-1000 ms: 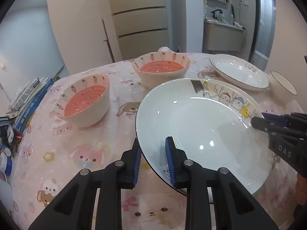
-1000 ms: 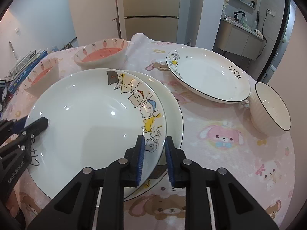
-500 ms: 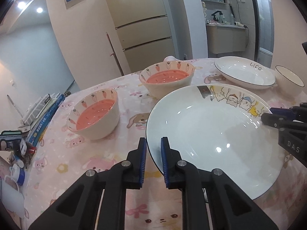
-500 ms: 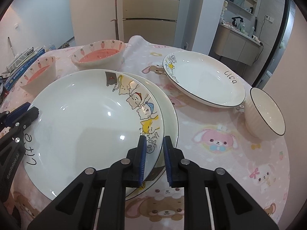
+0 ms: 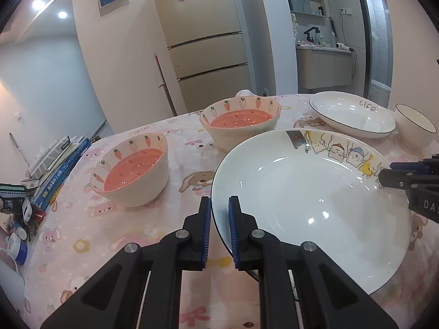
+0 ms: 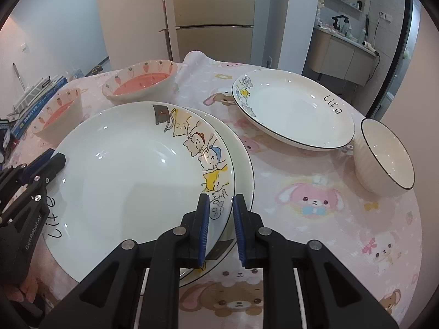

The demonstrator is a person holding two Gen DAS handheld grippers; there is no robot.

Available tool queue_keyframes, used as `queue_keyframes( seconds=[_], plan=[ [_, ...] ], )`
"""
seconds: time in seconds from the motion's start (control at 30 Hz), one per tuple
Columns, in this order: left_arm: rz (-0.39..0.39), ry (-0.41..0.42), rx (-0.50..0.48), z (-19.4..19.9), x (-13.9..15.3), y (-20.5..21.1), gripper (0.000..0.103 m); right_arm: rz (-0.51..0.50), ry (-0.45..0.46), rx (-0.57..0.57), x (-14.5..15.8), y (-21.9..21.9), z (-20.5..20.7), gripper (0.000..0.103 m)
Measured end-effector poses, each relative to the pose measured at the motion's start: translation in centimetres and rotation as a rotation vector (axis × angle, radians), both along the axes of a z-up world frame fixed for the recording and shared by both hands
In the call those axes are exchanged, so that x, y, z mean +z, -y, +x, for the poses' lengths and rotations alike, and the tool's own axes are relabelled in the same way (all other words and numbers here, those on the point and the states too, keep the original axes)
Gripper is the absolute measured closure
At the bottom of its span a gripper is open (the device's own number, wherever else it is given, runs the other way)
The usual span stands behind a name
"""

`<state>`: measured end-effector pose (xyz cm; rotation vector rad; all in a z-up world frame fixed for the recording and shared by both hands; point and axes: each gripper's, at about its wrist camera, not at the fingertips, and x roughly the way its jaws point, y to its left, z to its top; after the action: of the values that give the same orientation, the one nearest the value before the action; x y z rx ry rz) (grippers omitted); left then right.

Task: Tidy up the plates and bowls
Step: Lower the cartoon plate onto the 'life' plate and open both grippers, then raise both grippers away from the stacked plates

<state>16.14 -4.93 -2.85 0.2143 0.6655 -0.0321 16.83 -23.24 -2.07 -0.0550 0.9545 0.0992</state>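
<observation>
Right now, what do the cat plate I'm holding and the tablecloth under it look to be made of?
The cat plate looks like glazed ceramic or porcelain: glossy white, sharp light glints, thin dark rim line, printed cats. Melamine can't be ruled out by look alone. The tablecloth seems a soft printed fabric or a matt plastic sheet: dull pink surface with cartoon animals, almost no shine.

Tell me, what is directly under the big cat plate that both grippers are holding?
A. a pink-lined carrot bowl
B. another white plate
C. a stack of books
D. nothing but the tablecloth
B: in the right wrist view, the cat plate, held at opposite rims by the right gripper and the left gripper, lies over another white plate, whose dark-edged rim peeks out along its right side.
</observation>
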Motion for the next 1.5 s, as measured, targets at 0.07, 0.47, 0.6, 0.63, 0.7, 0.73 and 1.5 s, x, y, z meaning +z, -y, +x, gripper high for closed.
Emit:
queue_keyframes(
  seconds=[0.07, 0.47, 0.6, 0.63, 0.7, 0.73, 1.5],
  plan=[
    [-0.012, -0.007, -0.009, 0.2, -0.1, 0.0, 0.089, 0.015, 0.000, -0.007, 0.2, 0.3, 0.0, 0.086],
    [-0.057, -0.002, -0.064, -0.5, 0.1, 0.6, 0.094, 0.086, -0.056, -0.076, -0.1, 2.5, 1.1, 0.086],
    [-0.091, 0.049, -0.072, -1.2, 1.4, 0.0, 0.094, 0.086, -0.016, -0.071, 0.6, 2.4, 0.5, 0.086],
    [-0.093, 0.058, -0.075, -1.4, 1.7, -0.1, 0.094, 0.089, -0.003, -0.068, 0.8, 2.4, 0.4, 0.086],
    [-0.092, 0.090, -0.083, -1.9, 2.2, -0.1, 0.093, 0.089, 0.024, -0.066, 1.2, 2.4, 0.1, 0.086],
    [-0.087, 0.106, -0.084, -2.1, 2.4, 0.0, 0.093, 0.096, 0.036, -0.062, 1.4, 2.3, 0.0, 0.086],
    [-0.170, 0.464, -0.045, -6.2, 7.5, -2.5, 0.000, 0.153, 0.520, 0.024, 7.6, 1.2, -5.4, 0.029]
  ],
)
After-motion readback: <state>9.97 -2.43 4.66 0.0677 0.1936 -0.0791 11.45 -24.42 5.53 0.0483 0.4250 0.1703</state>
